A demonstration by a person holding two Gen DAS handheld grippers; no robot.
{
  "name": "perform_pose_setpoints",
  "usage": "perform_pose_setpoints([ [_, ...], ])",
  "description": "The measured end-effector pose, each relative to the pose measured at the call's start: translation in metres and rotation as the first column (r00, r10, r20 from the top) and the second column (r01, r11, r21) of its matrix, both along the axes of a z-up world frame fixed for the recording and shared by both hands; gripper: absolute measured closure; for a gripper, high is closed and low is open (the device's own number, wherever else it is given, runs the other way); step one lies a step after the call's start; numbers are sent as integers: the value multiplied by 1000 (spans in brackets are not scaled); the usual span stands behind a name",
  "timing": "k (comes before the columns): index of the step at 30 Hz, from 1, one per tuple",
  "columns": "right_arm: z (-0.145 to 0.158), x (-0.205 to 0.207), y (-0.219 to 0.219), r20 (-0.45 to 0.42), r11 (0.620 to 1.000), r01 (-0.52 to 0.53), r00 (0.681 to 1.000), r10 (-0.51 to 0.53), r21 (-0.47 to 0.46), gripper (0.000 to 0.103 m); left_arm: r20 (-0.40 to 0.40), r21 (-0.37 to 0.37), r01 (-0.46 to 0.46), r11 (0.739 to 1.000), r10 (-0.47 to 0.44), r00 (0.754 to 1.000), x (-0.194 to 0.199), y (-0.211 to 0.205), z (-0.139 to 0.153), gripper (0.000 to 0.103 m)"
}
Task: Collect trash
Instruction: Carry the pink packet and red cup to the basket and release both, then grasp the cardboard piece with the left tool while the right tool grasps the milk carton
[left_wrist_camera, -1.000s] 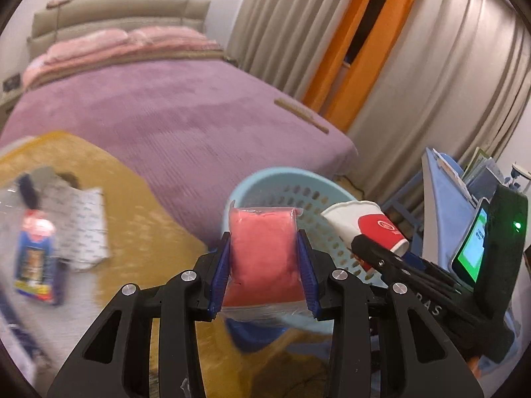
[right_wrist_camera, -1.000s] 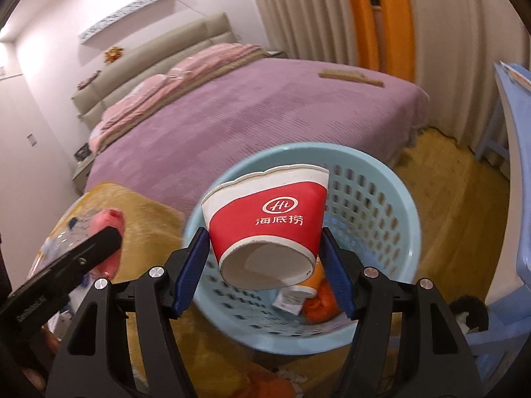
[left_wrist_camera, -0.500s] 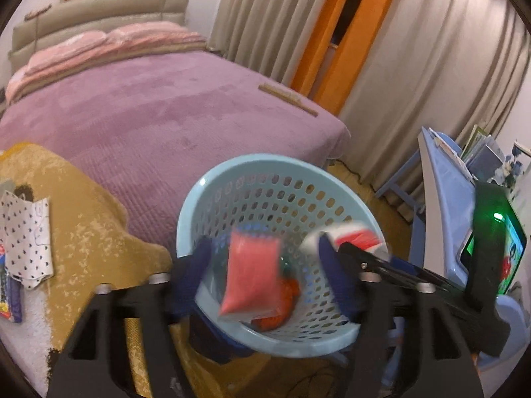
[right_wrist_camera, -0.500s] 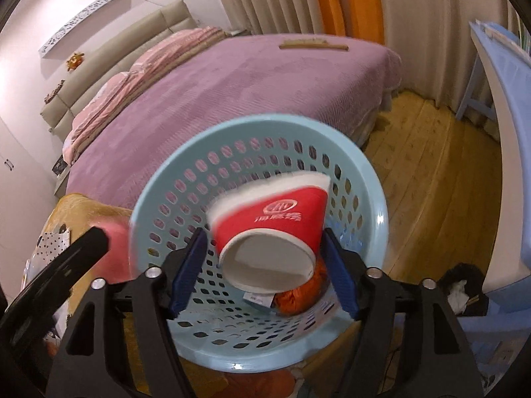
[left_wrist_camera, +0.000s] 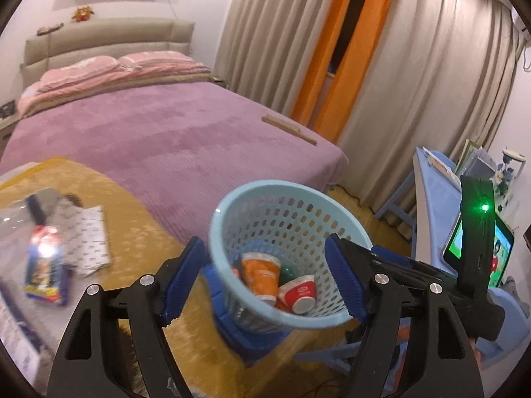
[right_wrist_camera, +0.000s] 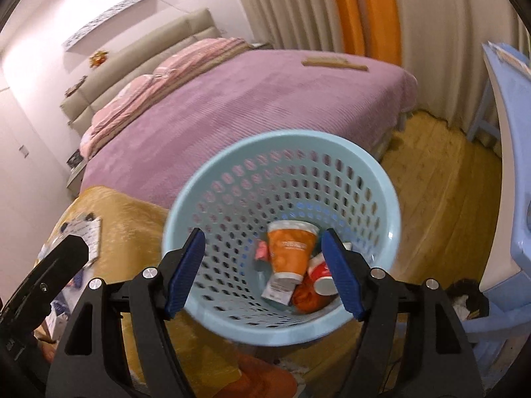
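**Both grippers spread above the waste basket**

The left gripper (left_wrist_camera: 265, 278) and right gripper (right_wrist_camera: 264, 270) each hang over the light-blue perforated basket (right_wrist_camera: 371, 165), jaws wide apart and gripping nothing. Ahead of and below the fingers, at the basket bottom, lie an orange cup (right_wrist_camera: 290, 250), a red-and-white cup (left_wrist_camera: 300, 293) and a pink packet (right_wrist_camera: 261, 251). Left of the left gripper, a blue package (left_wrist_camera: 43, 273) rests on the yellow cloth (left_wrist_camera: 132, 219).
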State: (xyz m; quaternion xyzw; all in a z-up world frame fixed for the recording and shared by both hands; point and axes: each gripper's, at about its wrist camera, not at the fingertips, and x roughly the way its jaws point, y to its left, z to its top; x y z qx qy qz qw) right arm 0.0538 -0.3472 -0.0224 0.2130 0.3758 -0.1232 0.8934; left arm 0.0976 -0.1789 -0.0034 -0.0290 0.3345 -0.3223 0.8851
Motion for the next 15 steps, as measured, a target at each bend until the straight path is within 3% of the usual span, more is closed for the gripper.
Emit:
perform_pose_setpoints([
  [6, 22, 1, 47, 69, 993, -115, 991, 116, -27, 34, 40, 4, -97, 995, 96, 995, -21, 55, 18, 30],
  [15, 40, 9, 131, 126, 950, -303, 942, 311, -77, 34, 38, 18, -299, 954, 298, 954, -40, 156, 26, 30],
])
